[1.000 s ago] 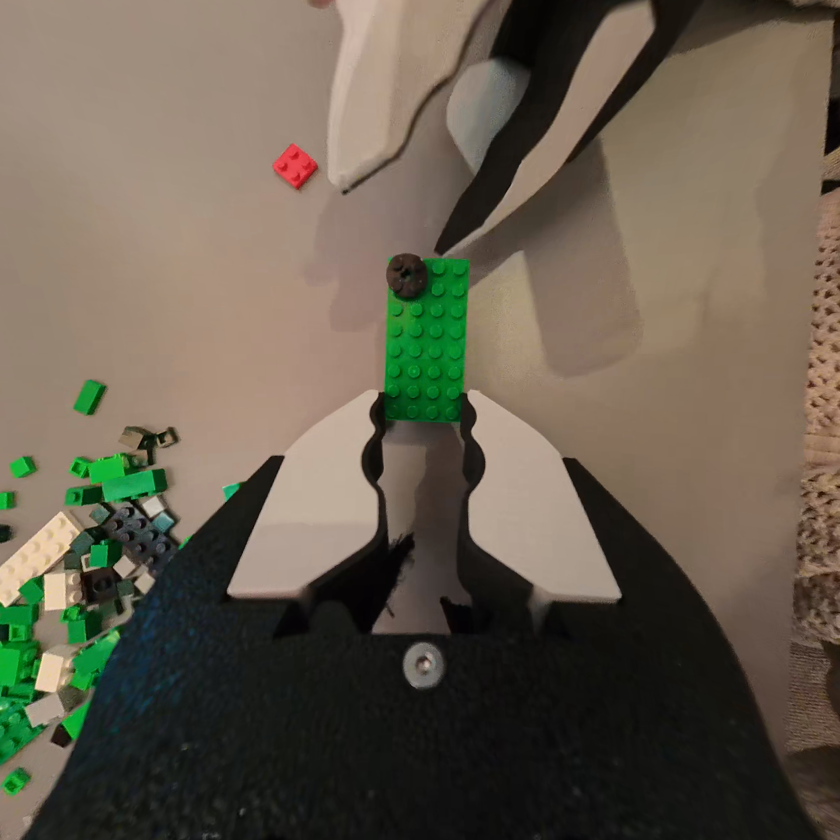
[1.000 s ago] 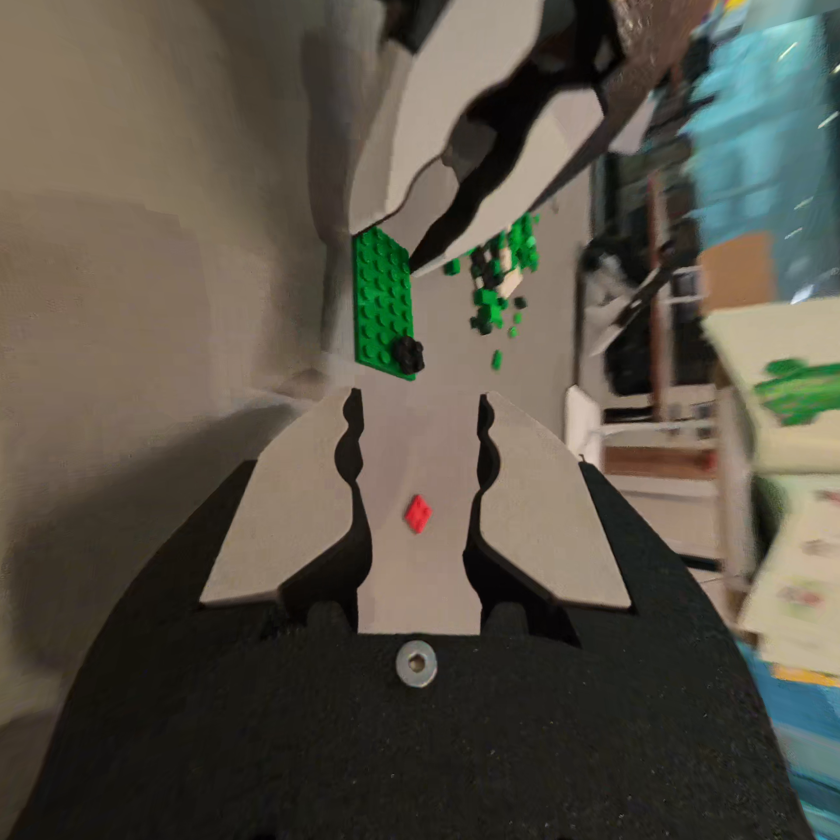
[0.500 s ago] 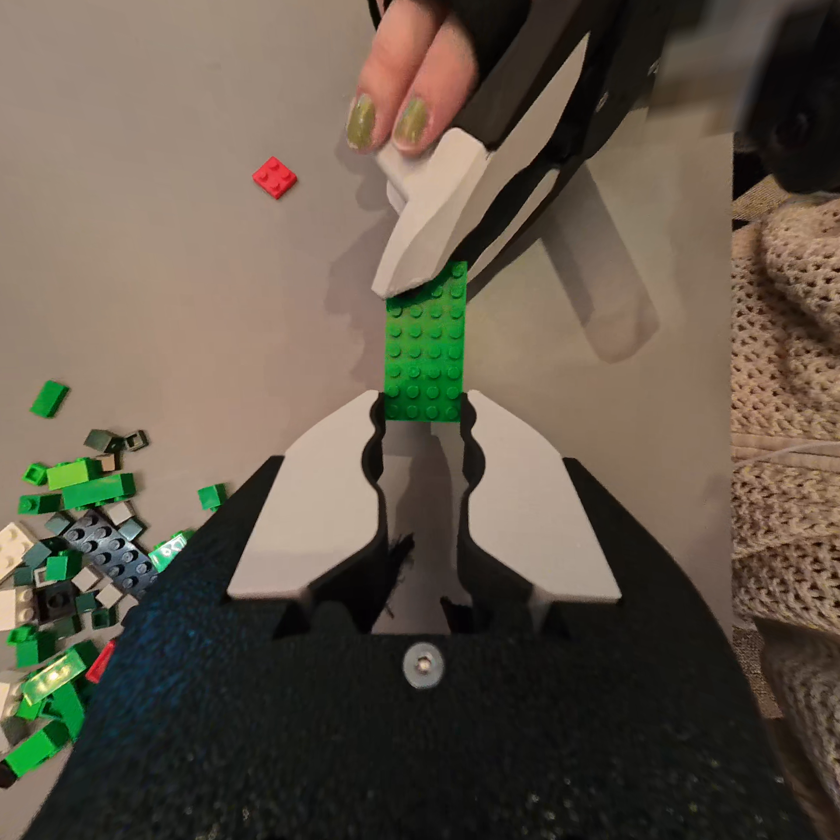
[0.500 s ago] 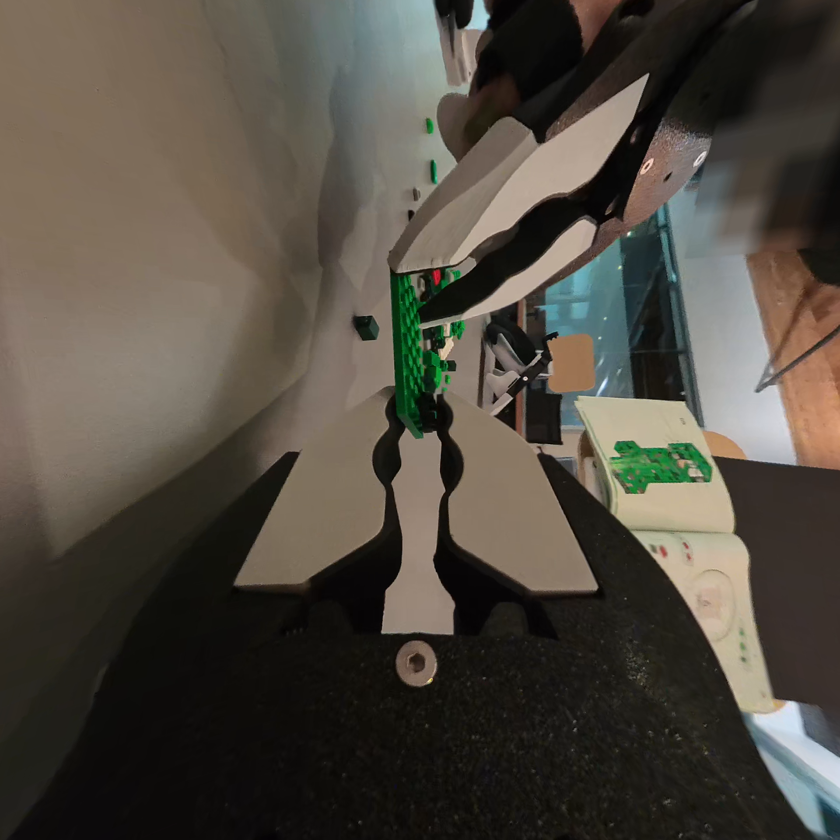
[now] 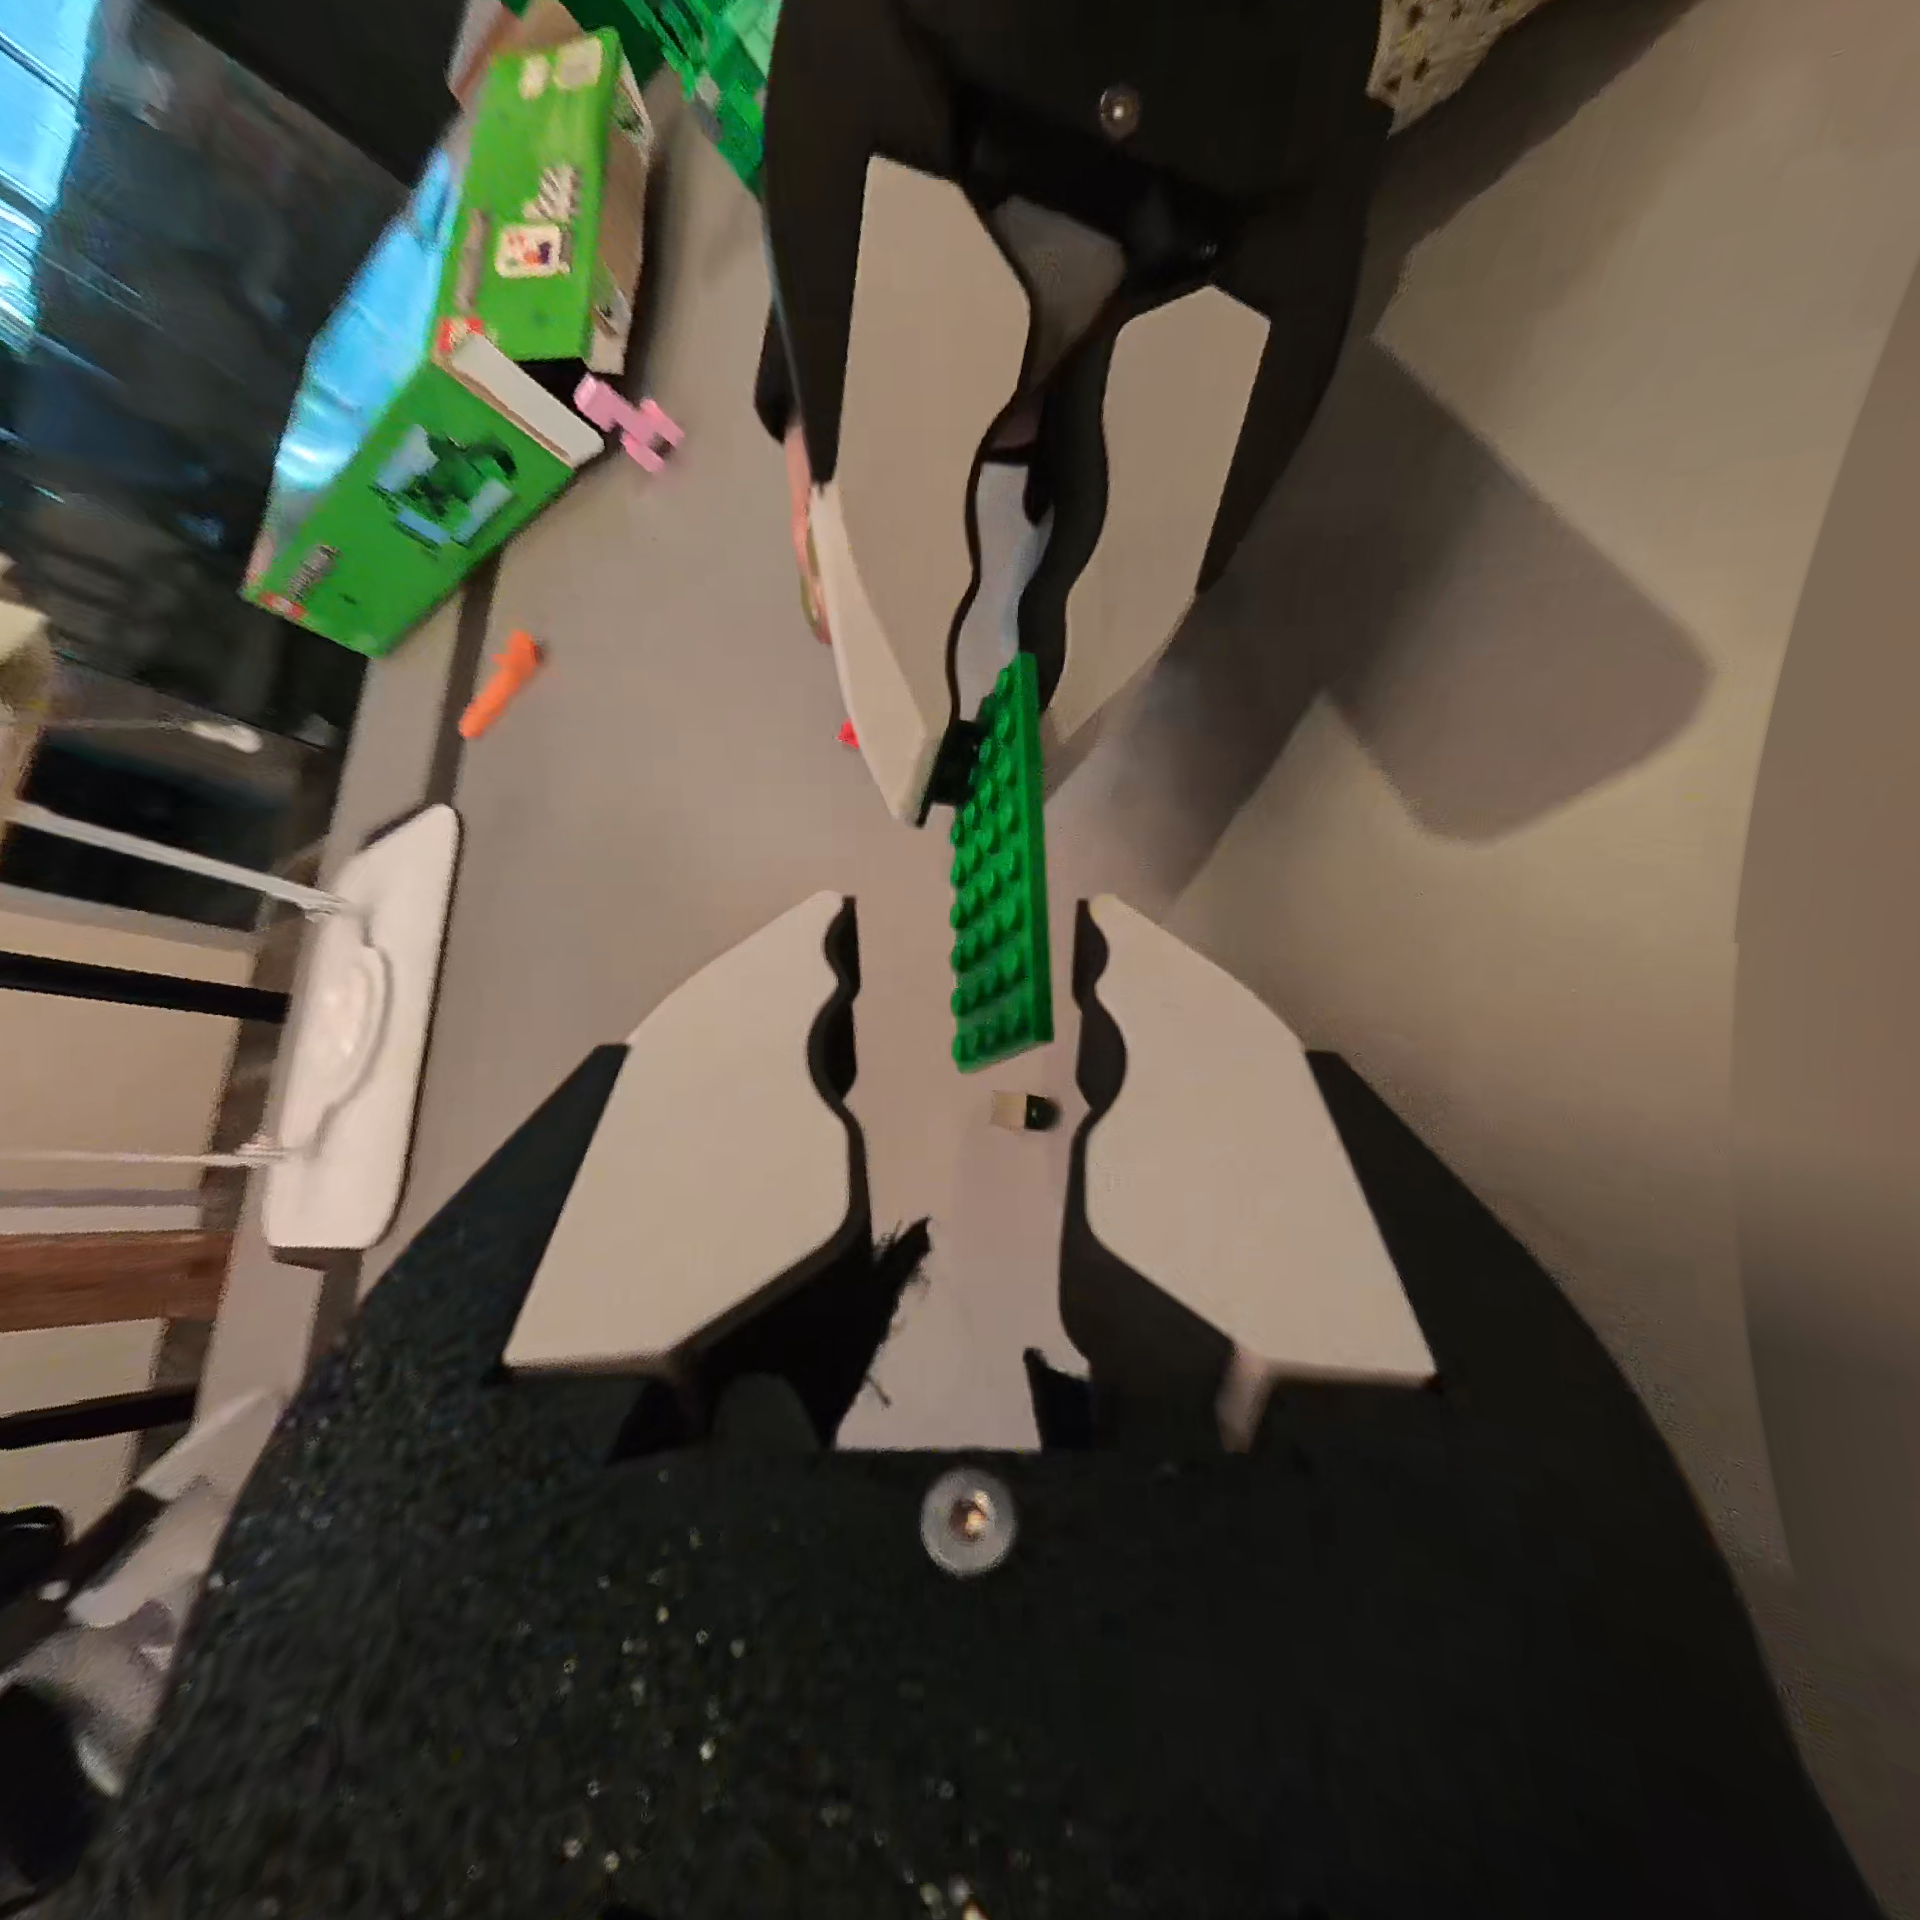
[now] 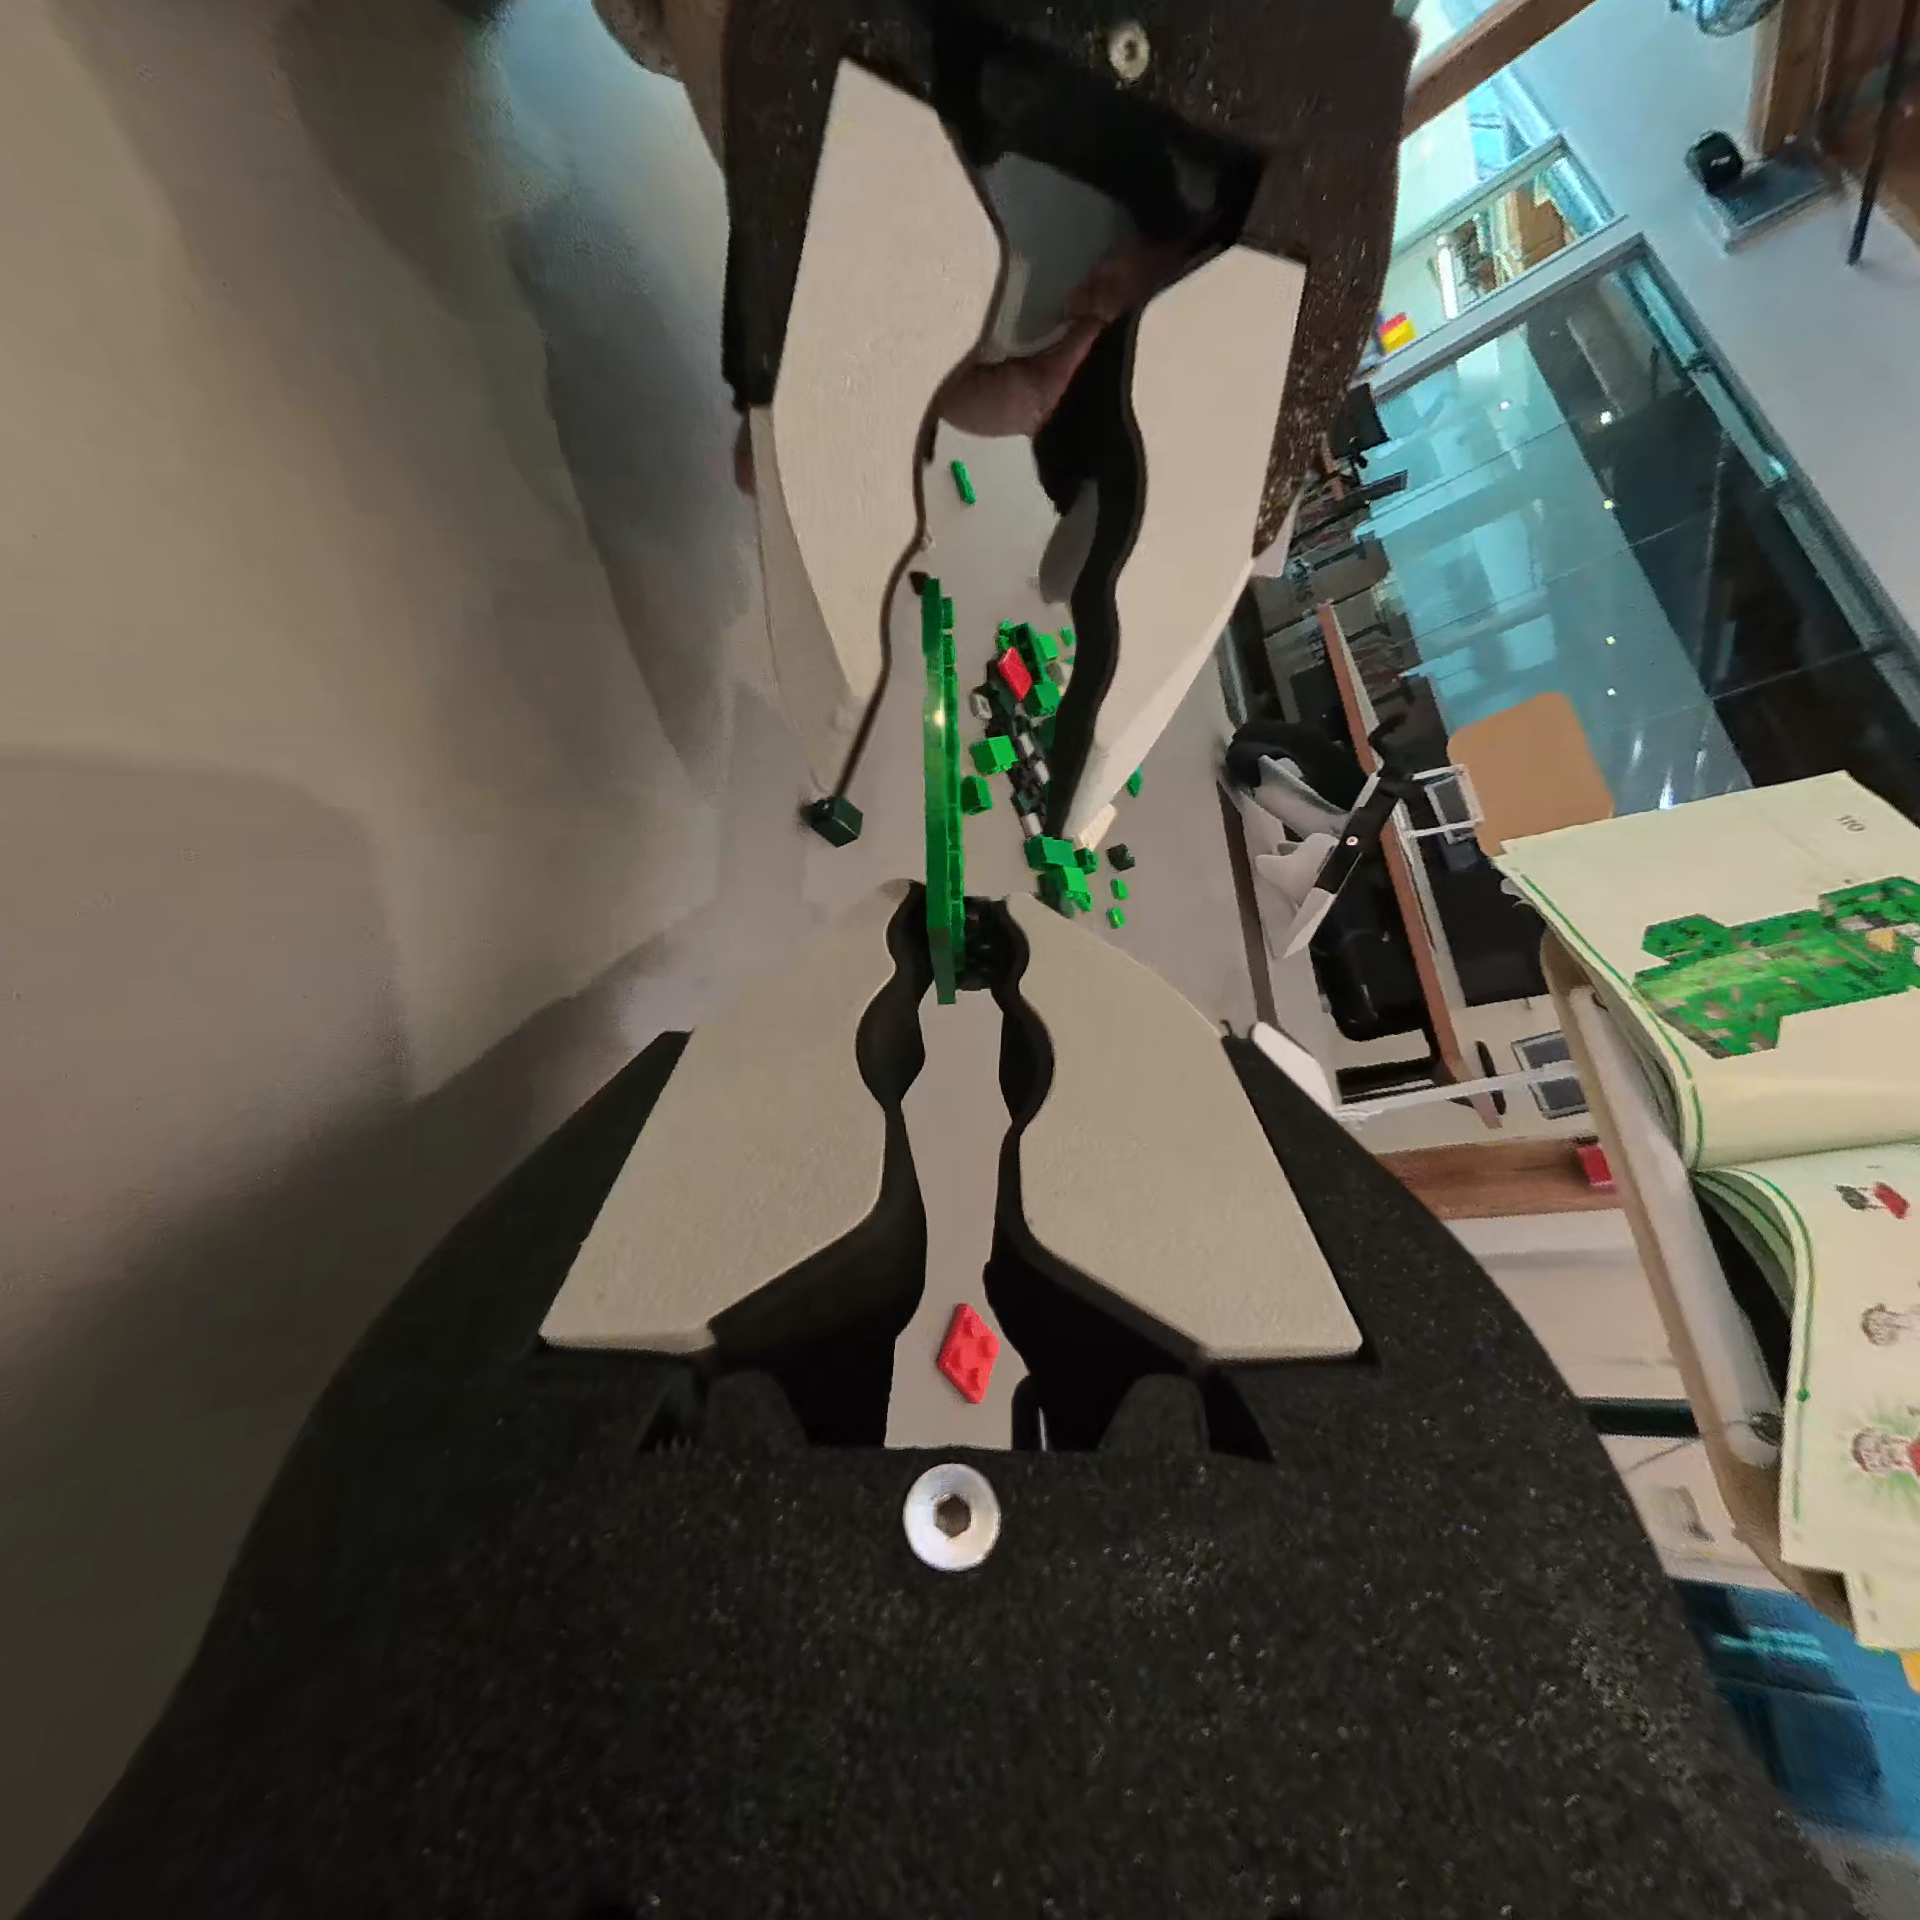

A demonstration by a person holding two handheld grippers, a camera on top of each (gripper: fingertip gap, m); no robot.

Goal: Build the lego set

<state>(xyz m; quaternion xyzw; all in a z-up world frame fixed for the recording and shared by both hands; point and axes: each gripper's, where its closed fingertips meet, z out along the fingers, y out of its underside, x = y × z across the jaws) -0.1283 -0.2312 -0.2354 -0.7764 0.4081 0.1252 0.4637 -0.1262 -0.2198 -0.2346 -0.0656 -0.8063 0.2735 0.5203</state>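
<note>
Right hand-held gripper (image 6: 961,951) is clamped on the green plate's (image 6: 943,790) end, over the black round piece (image 5: 958,750); beyond that plate, the left hand-held gripper (image 5: 966,935) is spread, gripping nothing, presumably for regrasping.

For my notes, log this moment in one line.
left gripper: open | right gripper: shut on green plate end with black round piece | plate lifted, edge-on

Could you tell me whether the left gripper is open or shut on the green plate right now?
Open. The left gripper's jaws stand wide apart, touching nothing; the green plate hangs between them, clamped only by the right gripper.
</note>
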